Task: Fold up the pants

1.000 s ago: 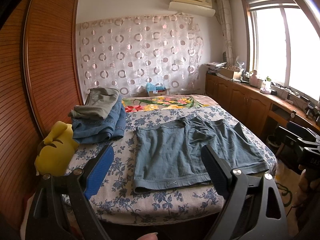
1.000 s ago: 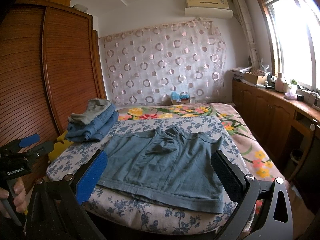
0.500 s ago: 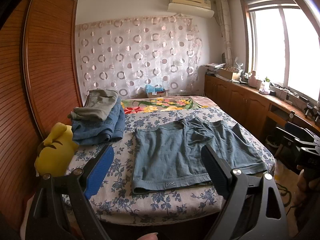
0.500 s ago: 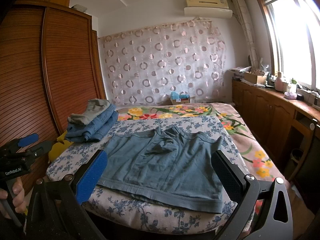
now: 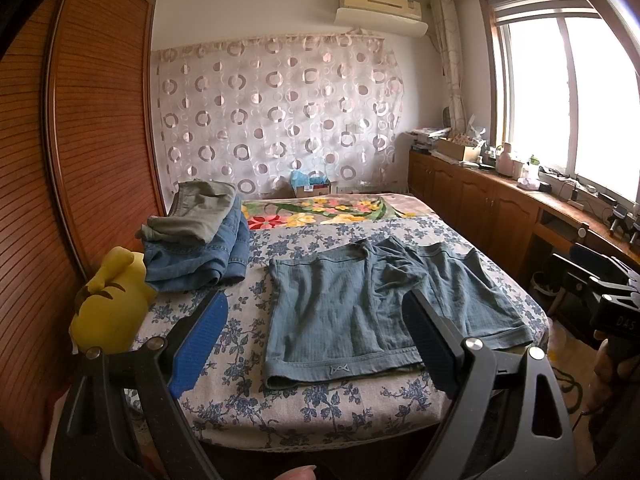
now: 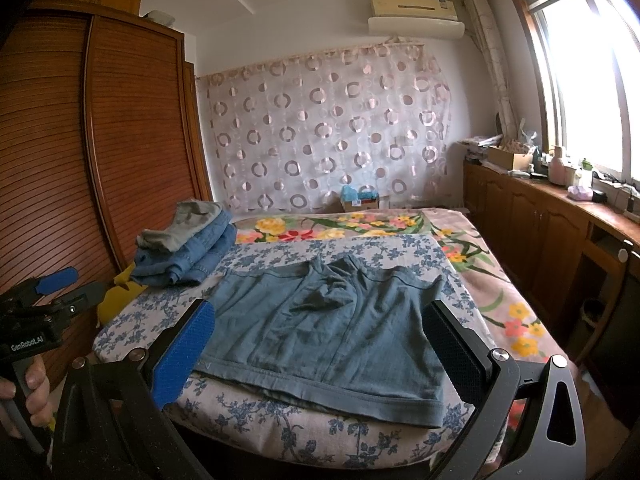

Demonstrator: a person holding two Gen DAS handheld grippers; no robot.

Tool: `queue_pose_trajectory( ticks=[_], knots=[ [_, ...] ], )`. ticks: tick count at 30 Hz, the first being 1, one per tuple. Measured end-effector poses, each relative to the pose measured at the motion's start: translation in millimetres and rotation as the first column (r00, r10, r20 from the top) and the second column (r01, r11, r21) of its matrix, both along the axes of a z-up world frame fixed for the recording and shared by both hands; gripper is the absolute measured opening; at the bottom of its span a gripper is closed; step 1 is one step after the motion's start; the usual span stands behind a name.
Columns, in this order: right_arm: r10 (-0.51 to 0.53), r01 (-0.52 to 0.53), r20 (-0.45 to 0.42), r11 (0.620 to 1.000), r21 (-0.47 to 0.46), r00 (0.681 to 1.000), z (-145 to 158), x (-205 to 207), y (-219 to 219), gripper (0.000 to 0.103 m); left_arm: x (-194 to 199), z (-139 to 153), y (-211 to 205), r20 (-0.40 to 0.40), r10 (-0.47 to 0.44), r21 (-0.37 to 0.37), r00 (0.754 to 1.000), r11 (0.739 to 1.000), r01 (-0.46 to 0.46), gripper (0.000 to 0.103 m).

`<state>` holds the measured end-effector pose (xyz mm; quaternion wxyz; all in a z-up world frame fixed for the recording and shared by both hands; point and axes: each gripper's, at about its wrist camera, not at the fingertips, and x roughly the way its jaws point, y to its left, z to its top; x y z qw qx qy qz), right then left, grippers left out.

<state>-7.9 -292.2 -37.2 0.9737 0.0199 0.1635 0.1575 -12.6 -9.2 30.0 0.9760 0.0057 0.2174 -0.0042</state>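
Grey-blue short pants (image 5: 380, 308) lie spread flat on the floral bedsheet (image 5: 320, 404), waistband toward the near edge; they also show in the right wrist view (image 6: 332, 324). My left gripper (image 5: 316, 340) is open and empty, held off the near edge in front of the pants' left half. My right gripper (image 6: 320, 348) is open and empty, held off the near edge in front of the pants. Each gripper shows at the side of the other's view: the right one (image 5: 608, 300) and the left one (image 6: 44, 300).
A stack of folded jeans and grey-green pants (image 5: 200, 240) sits at the bed's far left, also in the right wrist view (image 6: 188, 248). A yellow plush toy (image 5: 112, 308) lies by the wooden wardrobe (image 5: 92, 140). Cabinets (image 6: 540, 232) run along the right under the window.
Both grippers have drifted slightly; the view of the bed has shifted a little. The pants have not moved and both grippers stay open.
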Motion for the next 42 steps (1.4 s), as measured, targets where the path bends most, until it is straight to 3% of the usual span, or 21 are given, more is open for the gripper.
queue_pose_trajectory(
  ticks=[22, 28, 42],
  knots=[
    [-0.003, 0.003, 0.005, 1.0, 0.0, 1.0, 0.9, -0.6, -1.0, 0.103, -3.2, 8.0, -9.2, 0.004, -0.001, 0.001, 1.0, 1.0, 0.001, 0.089],
    [-0.009, 0.009, -0.003, 1.0, 0.005, 1.0, -3.0, 2.5, -5.3, 0.103, -1.3, 12.1, -16.8, -0.025, -0.017, -0.004, 1.0, 1.0, 0.017, 0.089],
    [-0.016, 0.016, -0.042, 1.0, 0.007, 0.999, -19.9, 18.3, -19.4, 0.103, 26.9, -30.2, -12.0, -0.099, -0.026, -0.015, 0.995, 1.0, 0.025, 0.089]
  ],
)
